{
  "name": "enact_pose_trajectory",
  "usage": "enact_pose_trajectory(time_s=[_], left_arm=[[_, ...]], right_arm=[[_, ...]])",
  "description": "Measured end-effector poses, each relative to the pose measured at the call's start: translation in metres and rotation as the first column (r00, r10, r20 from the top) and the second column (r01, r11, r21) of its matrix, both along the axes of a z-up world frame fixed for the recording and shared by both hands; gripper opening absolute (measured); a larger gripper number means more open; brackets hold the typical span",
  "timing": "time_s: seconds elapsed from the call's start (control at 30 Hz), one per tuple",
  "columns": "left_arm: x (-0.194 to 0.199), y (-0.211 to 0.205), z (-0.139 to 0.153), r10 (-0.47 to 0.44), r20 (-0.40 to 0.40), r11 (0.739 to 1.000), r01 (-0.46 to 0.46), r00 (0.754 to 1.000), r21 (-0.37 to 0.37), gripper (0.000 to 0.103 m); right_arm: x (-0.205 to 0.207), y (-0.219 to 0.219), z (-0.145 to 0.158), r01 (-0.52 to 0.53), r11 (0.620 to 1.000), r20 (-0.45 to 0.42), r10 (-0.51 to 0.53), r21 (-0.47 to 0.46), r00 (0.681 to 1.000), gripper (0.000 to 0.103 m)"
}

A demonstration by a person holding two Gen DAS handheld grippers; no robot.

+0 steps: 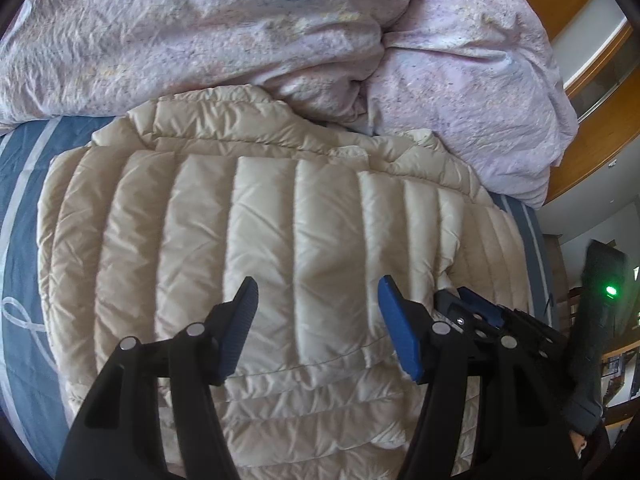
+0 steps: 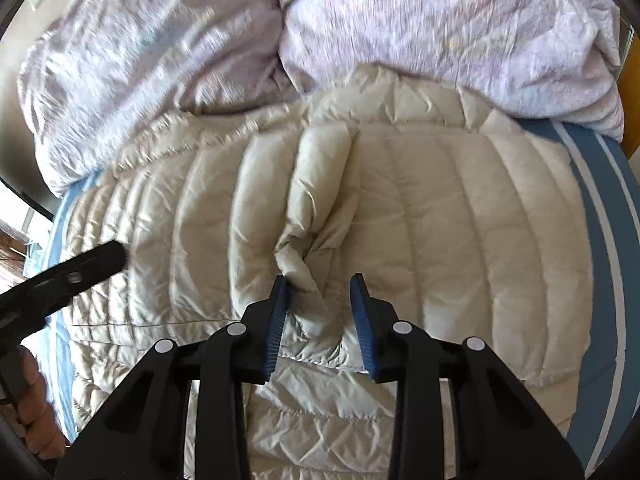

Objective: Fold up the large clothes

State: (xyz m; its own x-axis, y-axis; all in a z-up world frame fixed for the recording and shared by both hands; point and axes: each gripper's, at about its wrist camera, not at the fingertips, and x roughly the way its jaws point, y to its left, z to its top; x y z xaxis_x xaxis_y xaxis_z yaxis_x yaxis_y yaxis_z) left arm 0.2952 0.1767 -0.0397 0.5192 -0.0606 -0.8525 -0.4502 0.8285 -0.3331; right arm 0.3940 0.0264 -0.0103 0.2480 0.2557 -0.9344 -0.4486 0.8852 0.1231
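A beige quilted down jacket [image 1: 280, 220] lies spread on the bed, its collar toward the duvet. My left gripper [image 1: 318, 284] hovers open over the jacket's middle panels with nothing between its blue pads. In the right wrist view the jacket [image 2: 440, 220] has a raised, puckered ridge running up its middle. My right gripper [image 2: 320, 278] stands over the near end of that ridge, and its pads press on the bunched fabric. The right gripper [image 1: 476, 304] also shows at the jacket's right side in the left wrist view. A black finger of the left gripper [image 2: 92, 260] shows at the left.
A crumpled pink duvet [image 1: 200, 32] is heaped behind the jacket and touches its collar. The blue sheet with pale stripes [image 1: 24, 200] shows on both sides of the jacket. A wooden frame [image 1: 592, 152] borders the bed at the right. A person's hand [image 2: 36, 412] is at lower left.
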Motion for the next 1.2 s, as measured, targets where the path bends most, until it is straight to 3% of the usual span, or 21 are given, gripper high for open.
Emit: enact_pose_trajectory(time_s=[0.2,0.37,0.4,0.47,0.5,0.63,0.87,0.97,1.2], left_arm=[[-0.011,0.006,0.002,0.0,-0.016,0.999,0.001,1.0,0.039,0.064],[-0.021,0.011,0.005,0.015,-0.021,0.999,-0.014,1.0,0.051,0.064],[-0.024,0.012,0.006,0.016,-0.022,0.998,-0.015,1.0,0.056,0.065],[-0.029,0.013,0.008,0.019,-0.02,0.997,-0.017,1.0,0.07,0.067],[-0.032,0.013,0.009,0.021,-0.02,0.997,-0.019,1.0,0.079,0.068],[-0.045,0.013,0.012,0.022,-0.026,0.995,-0.019,0.999,0.1,0.071],[-0.107,0.015,0.01,0.012,-0.06,0.994,-0.005,0.998,0.111,0.073],[-0.148,0.02,0.003,0.033,-0.091,0.994,-0.023,0.995,0.103,0.073],[-0.239,0.013,-0.017,0.083,-0.175,0.995,-0.071,0.981,0.075,0.073]], right_arm=[[0.009,0.007,-0.022,0.029,0.997,-0.043,-0.032,-0.075,0.999,0.034],[0.014,0.013,-0.022,0.033,0.993,-0.069,-0.04,-0.11,0.997,0.037],[0.015,0.014,-0.02,0.035,0.994,-0.077,-0.044,-0.108,0.996,0.04],[0.013,0.009,-0.014,0.05,0.994,-0.087,-0.058,-0.093,0.995,0.065],[0.012,0.006,-0.01,0.056,0.995,-0.081,-0.063,-0.085,0.995,0.07],[0.002,-0.008,0.004,0.056,0.995,-0.063,-0.062,-0.081,0.996,0.074],[-0.034,-0.063,0.025,-0.03,0.997,-0.07,0.025,-0.074,0.997,0.075],[-0.056,-0.111,0.029,-0.061,0.996,-0.103,0.054,-0.065,0.993,0.075],[-0.087,-0.209,0.015,0.031,0.997,-0.228,-0.048,-0.077,0.972,0.075]])
